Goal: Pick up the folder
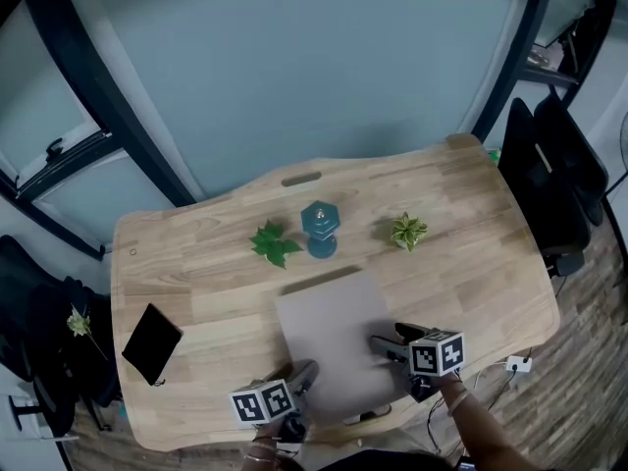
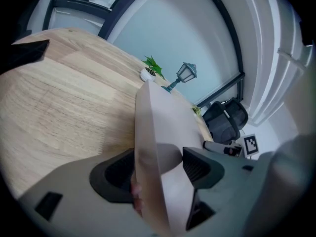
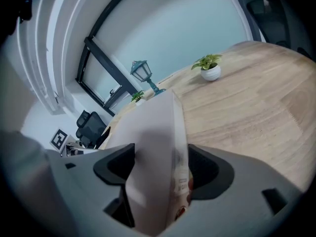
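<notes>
The folder (image 1: 334, 337) is a grey-beige sheet near the front edge of the wooden desk (image 1: 196, 263). My left gripper (image 1: 299, 373) is at its front left corner, and my right gripper (image 1: 385, 343) is at its right edge. In the left gripper view the folder (image 2: 168, 122) stands edge-on between the jaws of my left gripper (image 2: 159, 169). It lies against the left pad with a gap to the right pad. In the right gripper view the folder (image 3: 153, 127) fills most of the space between the wide-set jaws of my right gripper (image 3: 162, 167).
Behind the folder stand a teal lantern (image 1: 320, 228), a green leafy plant (image 1: 275, 242) and a small potted plant (image 1: 408, 231). A black pouch (image 1: 151, 342) lies at the desk's front left. Black chairs (image 1: 554, 175) stand to the right of the desk.
</notes>
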{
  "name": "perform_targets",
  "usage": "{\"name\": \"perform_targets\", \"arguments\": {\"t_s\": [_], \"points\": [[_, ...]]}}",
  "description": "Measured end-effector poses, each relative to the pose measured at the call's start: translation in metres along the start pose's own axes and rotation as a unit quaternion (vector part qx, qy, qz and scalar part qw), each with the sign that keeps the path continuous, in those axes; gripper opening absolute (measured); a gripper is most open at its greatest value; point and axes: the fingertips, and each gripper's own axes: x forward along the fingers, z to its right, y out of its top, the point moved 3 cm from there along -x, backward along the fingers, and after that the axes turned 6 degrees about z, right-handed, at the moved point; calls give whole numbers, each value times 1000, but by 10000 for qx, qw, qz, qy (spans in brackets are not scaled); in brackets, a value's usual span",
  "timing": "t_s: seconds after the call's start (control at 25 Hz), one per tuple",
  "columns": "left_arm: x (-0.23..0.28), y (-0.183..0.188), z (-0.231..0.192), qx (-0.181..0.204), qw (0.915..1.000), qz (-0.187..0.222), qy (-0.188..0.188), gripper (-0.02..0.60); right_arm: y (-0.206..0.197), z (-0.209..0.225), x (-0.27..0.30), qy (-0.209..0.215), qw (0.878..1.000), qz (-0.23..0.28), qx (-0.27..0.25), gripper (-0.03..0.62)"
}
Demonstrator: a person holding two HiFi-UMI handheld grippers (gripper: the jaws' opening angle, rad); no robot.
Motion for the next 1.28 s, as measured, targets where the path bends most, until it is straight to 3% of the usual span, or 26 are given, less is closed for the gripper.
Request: {"name": "perform_targets", "arguments": {"t_s": [0.32, 0.92, 1.28], "points": [[6, -2, -1, -112, 9997, -146, -134, 287, -8, 2, 8, 230, 9986, -106, 458, 315], [7, -2, 3, 21, 9993, -363, 92, 285, -8, 5, 5, 126, 9994, 23, 332, 313], [3, -1, 16, 127, 9994, -208, 252, 284, -2, 5, -4, 3, 9999, 79, 141, 304]]}}
